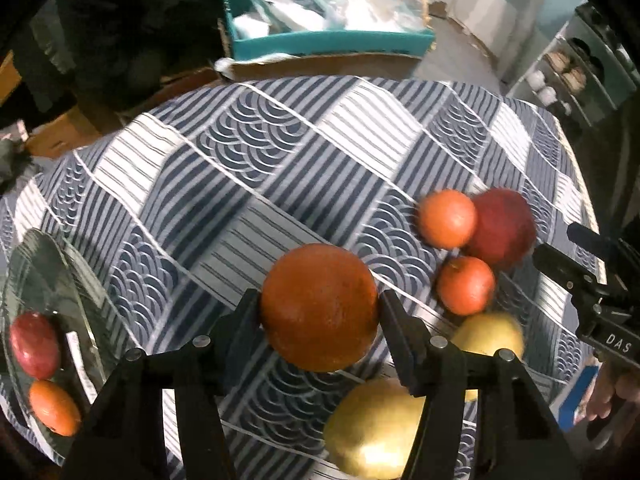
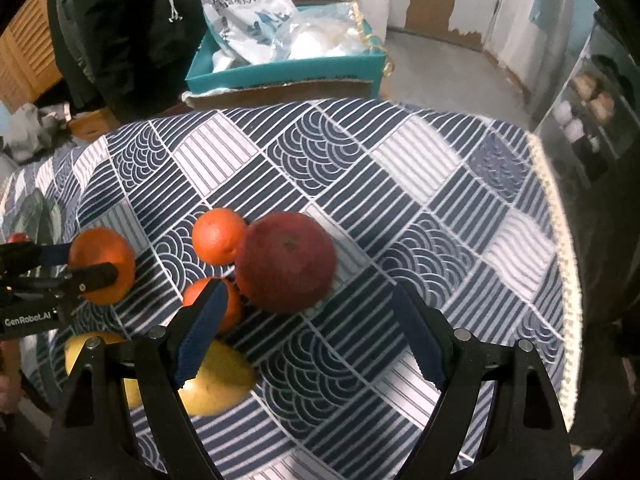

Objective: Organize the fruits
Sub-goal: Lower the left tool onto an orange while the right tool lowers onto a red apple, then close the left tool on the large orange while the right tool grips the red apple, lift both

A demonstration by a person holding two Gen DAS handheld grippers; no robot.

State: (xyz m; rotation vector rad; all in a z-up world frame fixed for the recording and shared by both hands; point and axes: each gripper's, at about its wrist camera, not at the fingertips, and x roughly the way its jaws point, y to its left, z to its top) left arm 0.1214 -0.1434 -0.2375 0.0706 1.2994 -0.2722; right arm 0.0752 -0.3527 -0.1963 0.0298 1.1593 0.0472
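My left gripper (image 1: 320, 304) is shut on a large orange (image 1: 319, 306), held just above the patterned cloth; the same orange (image 2: 102, 266) shows at the left of the right wrist view. My right gripper (image 2: 308, 320) stands open, just short of a dark red apple (image 2: 286, 262). Two small oranges (image 2: 218, 235) (image 2: 228, 304) lie left of that apple, one partly behind my left finger (image 2: 200, 332). Two yellow pears (image 1: 374, 428) (image 1: 488, 334) lie nearest me. At the far left a glass plate (image 1: 48, 264) holds a red apple (image 1: 34, 344) and a small orange (image 1: 54, 407).
A blue-and-white patterned cloth (image 2: 360, 184) covers the round table, its fringed edge (image 2: 560, 240) at the right. Beyond the far edge stands a teal box (image 2: 280, 76) with white bags. A shelf (image 1: 568, 76) with jars stands at the right. A hand (image 1: 612, 396) holds the right gripper's handle.
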